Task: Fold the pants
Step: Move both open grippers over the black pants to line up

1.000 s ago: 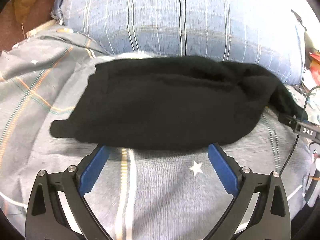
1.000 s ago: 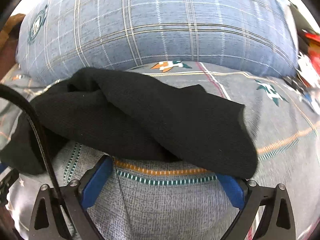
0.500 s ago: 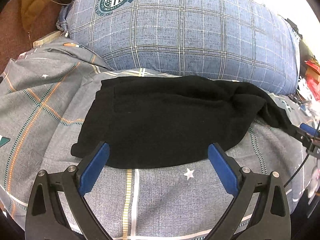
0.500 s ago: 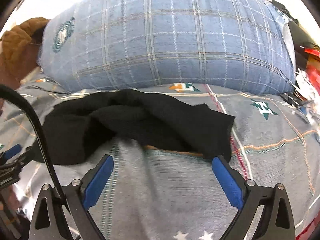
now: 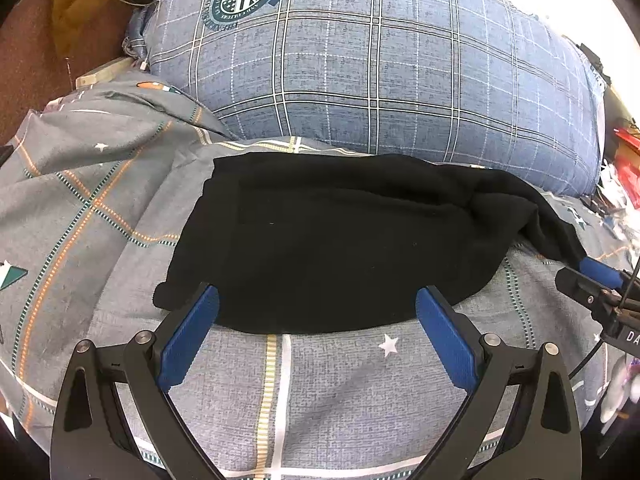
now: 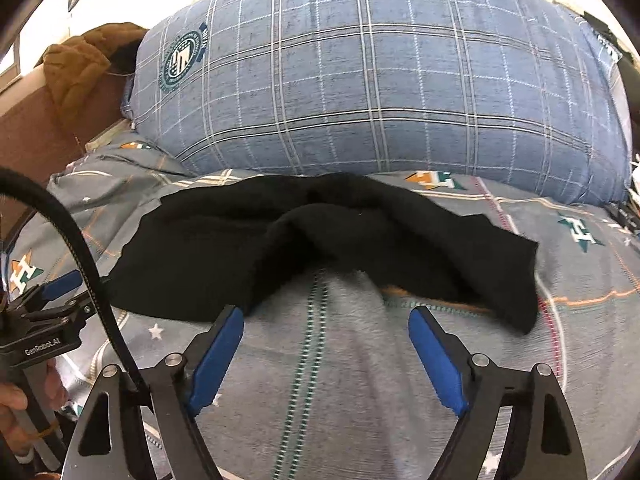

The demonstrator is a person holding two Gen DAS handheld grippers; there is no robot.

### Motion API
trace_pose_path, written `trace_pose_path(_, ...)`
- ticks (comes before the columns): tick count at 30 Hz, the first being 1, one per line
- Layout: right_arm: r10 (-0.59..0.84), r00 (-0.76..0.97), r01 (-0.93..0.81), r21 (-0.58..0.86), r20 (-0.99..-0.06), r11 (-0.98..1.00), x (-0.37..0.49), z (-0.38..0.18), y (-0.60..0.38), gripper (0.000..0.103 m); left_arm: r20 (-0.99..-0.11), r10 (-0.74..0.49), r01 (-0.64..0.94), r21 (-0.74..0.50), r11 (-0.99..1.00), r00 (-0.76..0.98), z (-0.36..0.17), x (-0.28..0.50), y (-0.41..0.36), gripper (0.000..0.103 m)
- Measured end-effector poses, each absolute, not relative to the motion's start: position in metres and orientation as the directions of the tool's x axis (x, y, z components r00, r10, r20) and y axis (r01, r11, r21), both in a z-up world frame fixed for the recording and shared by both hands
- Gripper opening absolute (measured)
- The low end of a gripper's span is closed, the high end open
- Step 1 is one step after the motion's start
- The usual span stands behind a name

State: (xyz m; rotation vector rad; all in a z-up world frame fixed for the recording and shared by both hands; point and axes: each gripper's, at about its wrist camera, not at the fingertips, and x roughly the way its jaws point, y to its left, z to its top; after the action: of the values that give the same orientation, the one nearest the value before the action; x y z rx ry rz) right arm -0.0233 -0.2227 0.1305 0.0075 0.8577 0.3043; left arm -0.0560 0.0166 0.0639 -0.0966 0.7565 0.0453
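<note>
Left gripper (image 5: 316,308): angled down over the near edge of the pants, jaws spread wide, nothing between the blue pads.
Right gripper (image 6: 324,324): tilted down toward the bedspread, jaws apart and just been closing in a little, only bare cover between them.
Pants (image 5: 340,240): black, folded into a rumpled bundle, lying on the bed just in front of the pillow; one loose end trails toward the right gripper.
Bed (image 5: 320,392): grey bedspread with stars and orange stripes.
Pillow (image 5: 380,60): big blue plaid, with a round crest.
Room: brown garment (image 6: 76,68) heaped behind the pillow's left end.
</note>
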Motion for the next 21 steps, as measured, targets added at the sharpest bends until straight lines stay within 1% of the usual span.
trace_pose_path(12,0.285,0.576,-0.289,0.136,-0.766,0.948,-0.024,0.123,-0.208,0.083,-0.701,0.004,-0.085,-0.081,0.993,0.713,0.057,-0.055,0.022,0.1)
trace_pose_path(13,0.291,0.57,-0.294,0.14,-0.768,0.946,-0.023,0.122,-0.207,0.082,-0.701,0.005,-0.086,-0.081,0.993,0.713,0.057,-0.055,0.023,0.1)
trace_pose_path(15,0.293,0.571,-0.303,0.136,-0.767,0.943,-0.024,0.122,-0.205,0.078,-0.702,0.006,-0.09,-0.082,0.993,0.712,0.056,-0.055,0.024,0.1)
trace_pose_path(21,0.307,0.562,-0.333,0.129,-0.769,0.934,-0.024,0.122,-0.197,0.078,-0.713,0.01,-0.101,-0.085,0.991,0.701,0.049,-0.054,0.03,0.1)
